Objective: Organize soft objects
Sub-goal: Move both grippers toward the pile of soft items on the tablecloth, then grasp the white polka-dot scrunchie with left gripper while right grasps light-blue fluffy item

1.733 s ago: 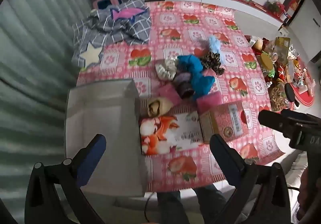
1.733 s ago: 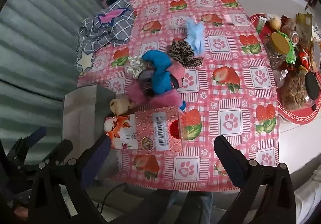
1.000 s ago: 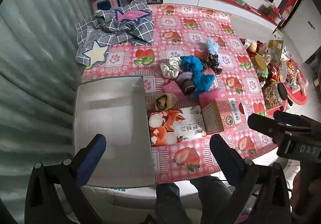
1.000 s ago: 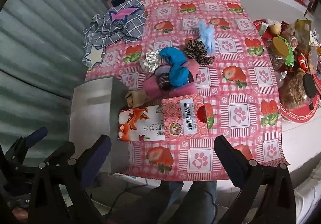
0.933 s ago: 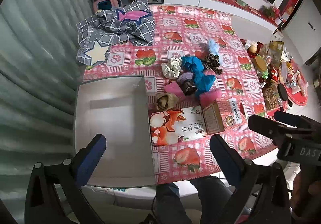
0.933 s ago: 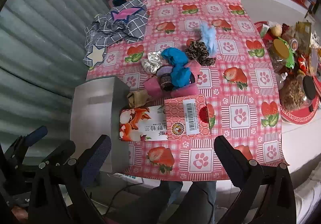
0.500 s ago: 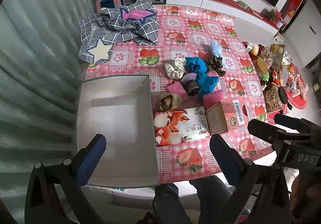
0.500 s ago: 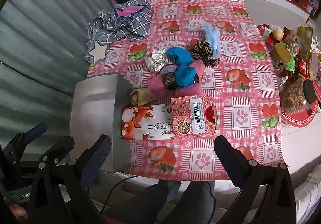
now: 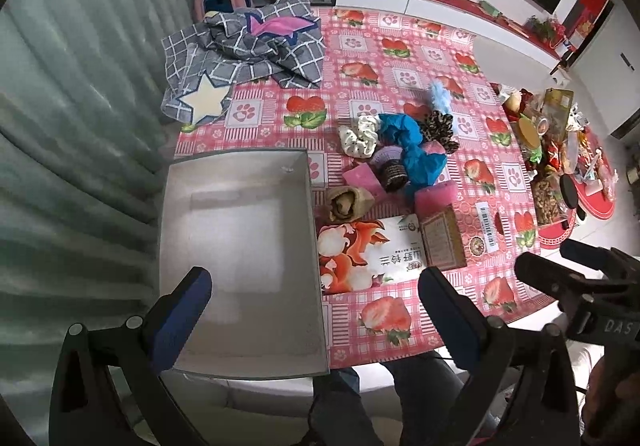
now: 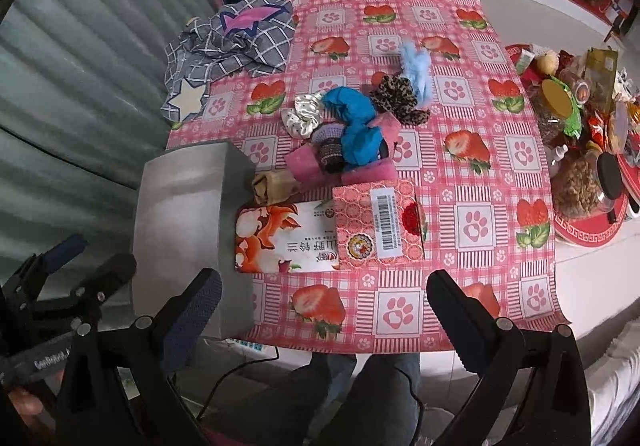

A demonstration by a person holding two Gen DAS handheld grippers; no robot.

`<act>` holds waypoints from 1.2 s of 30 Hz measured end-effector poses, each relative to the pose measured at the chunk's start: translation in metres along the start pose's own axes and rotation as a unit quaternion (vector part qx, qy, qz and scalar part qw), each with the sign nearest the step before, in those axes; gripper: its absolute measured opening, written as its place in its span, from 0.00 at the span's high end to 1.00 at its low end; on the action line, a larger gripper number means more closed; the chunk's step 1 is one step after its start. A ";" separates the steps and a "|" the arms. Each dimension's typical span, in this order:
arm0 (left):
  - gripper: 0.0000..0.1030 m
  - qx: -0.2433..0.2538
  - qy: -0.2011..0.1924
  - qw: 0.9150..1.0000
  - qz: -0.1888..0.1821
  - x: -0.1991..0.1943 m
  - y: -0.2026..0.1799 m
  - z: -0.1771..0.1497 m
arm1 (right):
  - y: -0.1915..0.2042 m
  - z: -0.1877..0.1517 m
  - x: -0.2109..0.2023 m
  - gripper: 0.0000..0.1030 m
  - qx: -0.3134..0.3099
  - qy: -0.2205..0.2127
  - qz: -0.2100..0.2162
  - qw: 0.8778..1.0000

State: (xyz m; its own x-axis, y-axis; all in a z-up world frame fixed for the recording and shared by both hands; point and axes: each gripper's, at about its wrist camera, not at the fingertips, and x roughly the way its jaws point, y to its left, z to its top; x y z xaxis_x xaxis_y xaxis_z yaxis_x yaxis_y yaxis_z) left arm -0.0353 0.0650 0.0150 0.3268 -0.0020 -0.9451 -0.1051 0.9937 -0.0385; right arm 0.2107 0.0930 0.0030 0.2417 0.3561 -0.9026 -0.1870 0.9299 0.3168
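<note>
Pink checked oilcloth with strawberries and paw prints covered the counter. Both claws were held above its near edge, neither touching anything. Left claw: jaws spread wide, nothing between them. Right claw: jaws likewise wide, nothing held.

Grey open box stood at the near left corner of the counter, its inside bare. Just beside its right wall lay a flat carton with an orange fox print, and a pink patterned carton touched that one on the right.

The soft objects sat in a loose heap near the counter's middle, behind the cartons: a tan roll closest to the box, pink pieces, a blue scrunchie, a cream scrunchie, a leopard-print scrunchie and a pale blue fluffy piece.

Grey checked cloth with a star patch was bunched at the far left corner. Jars and snack packets crowded the right edge.
</note>
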 end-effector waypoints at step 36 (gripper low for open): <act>0.00 -0.031 0.107 0.991 0.067 0.142 -0.061 0.128 | -0.117 0.127 0.098 0.00 0.008 0.109 0.030 0.994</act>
State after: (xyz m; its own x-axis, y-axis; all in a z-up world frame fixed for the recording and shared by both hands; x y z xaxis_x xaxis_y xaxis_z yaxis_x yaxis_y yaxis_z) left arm 0.1377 0.0185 -0.0751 0.0994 0.0982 -0.9902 -0.1943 0.9779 0.0775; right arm 0.3770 0.0311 -0.0857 0.0176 0.3835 -0.9234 -0.1792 0.9098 0.3745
